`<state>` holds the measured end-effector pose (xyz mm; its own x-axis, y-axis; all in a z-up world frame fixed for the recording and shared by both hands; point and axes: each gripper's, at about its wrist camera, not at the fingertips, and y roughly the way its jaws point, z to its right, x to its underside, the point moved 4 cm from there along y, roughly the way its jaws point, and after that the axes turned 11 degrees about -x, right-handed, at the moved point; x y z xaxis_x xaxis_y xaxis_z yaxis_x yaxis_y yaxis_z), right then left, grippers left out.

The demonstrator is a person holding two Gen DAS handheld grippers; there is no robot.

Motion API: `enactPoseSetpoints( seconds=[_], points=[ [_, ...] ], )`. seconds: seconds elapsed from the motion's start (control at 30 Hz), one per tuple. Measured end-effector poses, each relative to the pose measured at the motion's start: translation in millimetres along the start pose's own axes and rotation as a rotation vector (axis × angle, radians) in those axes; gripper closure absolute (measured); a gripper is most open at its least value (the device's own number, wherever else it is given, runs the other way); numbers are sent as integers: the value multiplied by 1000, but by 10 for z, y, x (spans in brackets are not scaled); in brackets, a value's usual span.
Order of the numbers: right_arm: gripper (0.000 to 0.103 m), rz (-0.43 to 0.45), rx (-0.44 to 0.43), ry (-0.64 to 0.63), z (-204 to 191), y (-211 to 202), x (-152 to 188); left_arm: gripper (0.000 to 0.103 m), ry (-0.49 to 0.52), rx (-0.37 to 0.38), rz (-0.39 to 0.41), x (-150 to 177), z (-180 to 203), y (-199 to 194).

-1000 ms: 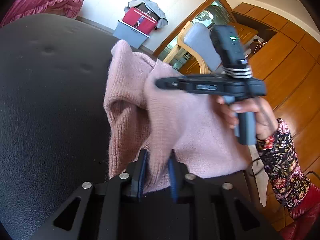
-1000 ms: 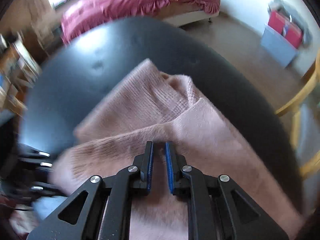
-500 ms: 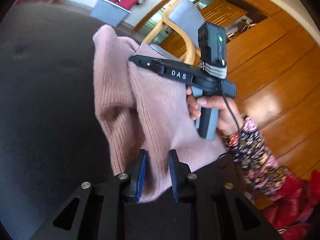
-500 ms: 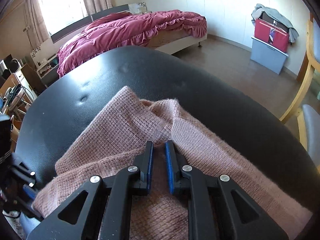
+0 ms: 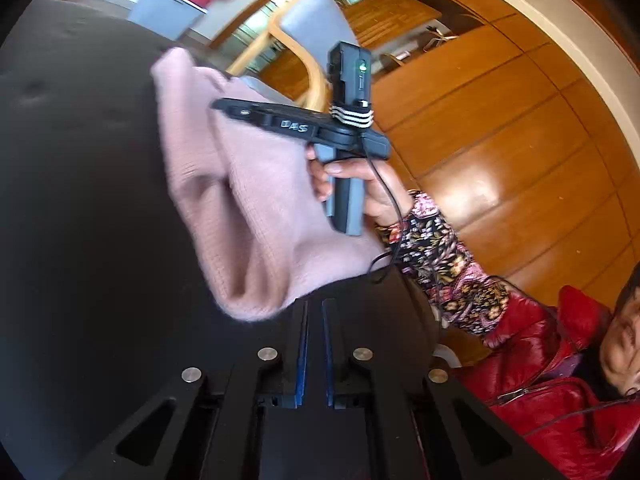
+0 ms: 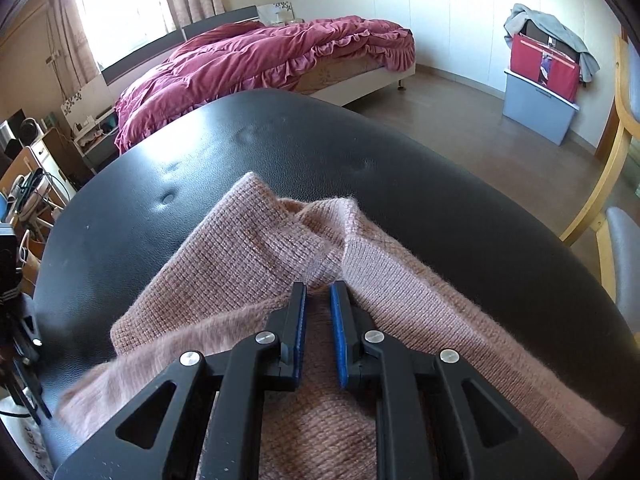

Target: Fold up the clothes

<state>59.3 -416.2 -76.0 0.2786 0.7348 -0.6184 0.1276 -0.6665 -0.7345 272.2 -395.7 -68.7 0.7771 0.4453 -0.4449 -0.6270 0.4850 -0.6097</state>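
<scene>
Left wrist view: the left gripper (image 5: 314,308) has just closed its 2 jaws nearly together on nothing; the pink sweater (image 5: 244,200) begins just beyond the tips at 11 o'clock, apart from them, its long axis running away toward 11 o'clock across the black table (image 5: 80,200). Right wrist view: the right gripper (image 6: 318,292) is narrowly parted with sweater (image 6: 256,248) knit between its fingers (image 6: 298,320); I cannot tell if the pads pinch it. The garment spreads from 7 to 4 o'clock, peaking at 12. A bed (image 6: 256,56) stands beyond.
</scene>
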Motion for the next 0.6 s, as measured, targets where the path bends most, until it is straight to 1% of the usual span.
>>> enactPoseSetpoints(
  seconds=[0.07, 0.1, 0.13, 0.2, 0.23, 0.27, 0.3, 0.37, 0.4, 0.43, 0.47, 0.5, 0.53, 0.57, 0.6],
  points=[
    [89, 2, 5, -4, -8, 2, -2, 98, -34, -73, 23, 12, -68, -9],
    [89, 3, 7, -5, -11, 2, -2, 98, -61, -98, 43, 5, -116, -34],
    [89, 5, 9, -5, -13, 1, -1, 97, -95, -86, 68, -10, -158, -76],
    [89, 6, 13, -8, -17, 5, 2, 96, -123, -16, 127, -76, -137, -142],
    [89, 7, 16, -9, -20, 9, 3, 91, -110, 19, 149, -118, -73, -138],
    [89, 8, 17, -10, -22, 11, 5, 87, -80, -11, 154, -166, -20, -89],
    [89, 9, 18, -11, -24, 12, 8, 87, -47, -67, 153, -216, 23, -28],
    [89, 12, 19, -10, -26, 13, 13, 87, -56, -264, 90, -357, -80, 180],
    [89, 13, 17, -9, -23, 13, 15, 88, -83, -300, 69, -430, -155, 227],
    [89, 14, 15, -7, -21, 13, 16, 96, -117, -309, 55, -503, -234, 251],
    [89, 16, 12, -4, -18, 14, 19, 94, -150, -318, 41, -575, -313, 275],
    [89, 18, 9, -2, -15, 15, 21, 94, -147, -337, 44, -626, -334, 263],
    [89, 20, 6, 1, -11, 16, 23, 94, -118, -369, 53, -673, -308, 259],
    [89, 22, 2, 4, -7, 18, 25, 93, -124, -319, 43, -696, -301, 275],
    [89, 23, -2, 7, -2, 19, 26, 91, -147, -236, 26, -709, -305, 292]
  ],
)
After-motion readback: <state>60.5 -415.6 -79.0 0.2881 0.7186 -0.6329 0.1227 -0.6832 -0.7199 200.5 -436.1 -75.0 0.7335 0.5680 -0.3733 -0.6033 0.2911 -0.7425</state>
